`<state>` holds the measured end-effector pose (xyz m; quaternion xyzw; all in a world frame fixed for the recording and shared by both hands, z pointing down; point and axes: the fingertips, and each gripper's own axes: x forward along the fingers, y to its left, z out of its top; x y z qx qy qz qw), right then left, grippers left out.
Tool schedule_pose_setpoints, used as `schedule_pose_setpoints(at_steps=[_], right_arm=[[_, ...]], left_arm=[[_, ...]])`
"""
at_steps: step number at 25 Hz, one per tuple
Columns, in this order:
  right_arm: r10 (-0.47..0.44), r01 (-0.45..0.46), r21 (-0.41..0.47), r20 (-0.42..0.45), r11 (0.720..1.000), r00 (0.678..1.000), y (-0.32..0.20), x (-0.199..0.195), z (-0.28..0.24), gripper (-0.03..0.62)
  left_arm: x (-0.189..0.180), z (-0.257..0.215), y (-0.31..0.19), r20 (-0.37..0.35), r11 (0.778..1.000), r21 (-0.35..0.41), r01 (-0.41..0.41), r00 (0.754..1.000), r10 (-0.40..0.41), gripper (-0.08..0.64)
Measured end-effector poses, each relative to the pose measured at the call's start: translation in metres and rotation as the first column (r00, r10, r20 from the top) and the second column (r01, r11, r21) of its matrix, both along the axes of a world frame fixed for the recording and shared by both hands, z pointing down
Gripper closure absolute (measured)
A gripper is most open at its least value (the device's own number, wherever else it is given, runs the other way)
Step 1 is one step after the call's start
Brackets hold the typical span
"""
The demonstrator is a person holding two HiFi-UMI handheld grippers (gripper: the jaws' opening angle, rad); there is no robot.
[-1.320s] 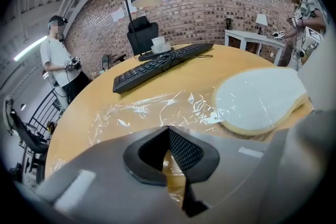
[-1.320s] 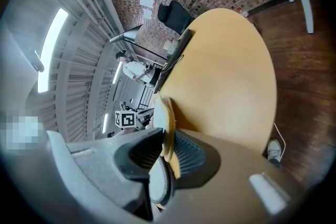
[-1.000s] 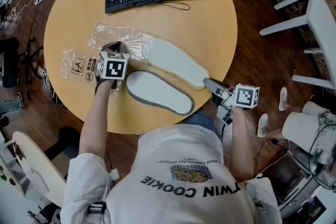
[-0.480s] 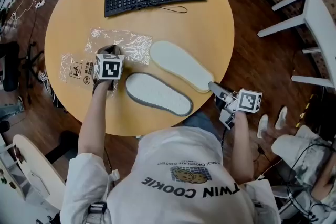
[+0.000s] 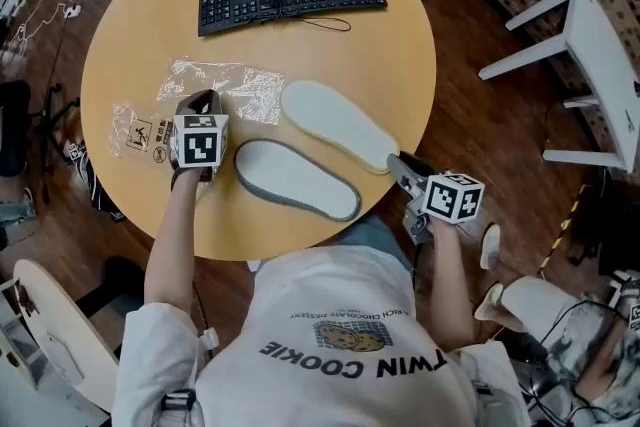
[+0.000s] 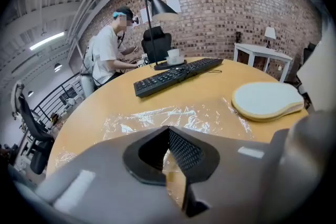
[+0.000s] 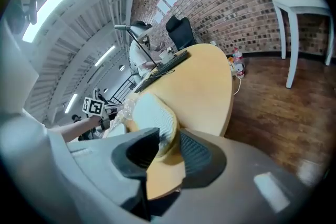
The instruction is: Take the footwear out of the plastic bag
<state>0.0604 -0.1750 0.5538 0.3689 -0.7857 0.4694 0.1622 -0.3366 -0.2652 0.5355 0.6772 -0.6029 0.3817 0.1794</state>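
The white slipper (image 5: 335,123) and grey slipper (image 5: 295,178) lie on the table (image 5: 380,45), out of the bag (image 5: 225,80) to their left. The right gripper (image 7: 169,147) has just been opening its jaws, which stand loose around the white slipper's near end. It should spread wider, then back straight off without dragging the slipper. The left gripper (image 6: 168,131) has its jaws pressed together.

The person (image 5: 300,315) wears a white short-sleeved T-shirt (image 5: 400,385) printed TWIN COOKIE with a cookie graphic.
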Motion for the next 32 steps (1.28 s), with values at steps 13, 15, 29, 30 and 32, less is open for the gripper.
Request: schedule_pose_setpoints(at_steps=[13,15,29,30,32], right_arm=[[-0.037,0.079,0.238,-0.176,0.968,0.984,0.002,-0.011,-0.037,0.439],[-0.080,0.125,0.270,-0.171,0.955,0.982,0.005,-0.013,-0.046,0.439],[-0.306,0.325,0.422,-0.116,0.846,0.945,0.111,0.059,-0.084,0.454],[-0.318,0.335,0.425,-0.113,0.841,0.941,0.122,0.064,-0.086,0.456],[-0.342,0.356,0.425,-0.113,0.832,0.933,0.144,0.071,-0.088,0.462]], left_arm=[[0.040,-0.082,0.075,-0.220,0.976,0.192,0.103,0.974,-0.059,0.557],[0.047,-0.090,0.092,-0.234,0.968,0.213,0.132,0.969,-0.081,0.557],[0.222,-0.115,0.224,-0.279,0.930,0.296,0.220,0.951,-0.136,0.557],[0.236,-0.115,0.232,-0.288,0.929,0.299,0.220,0.949,-0.132,0.557],[0.262,-0.113,0.250,-0.303,0.932,0.290,0.218,0.945,-0.126,0.557]])
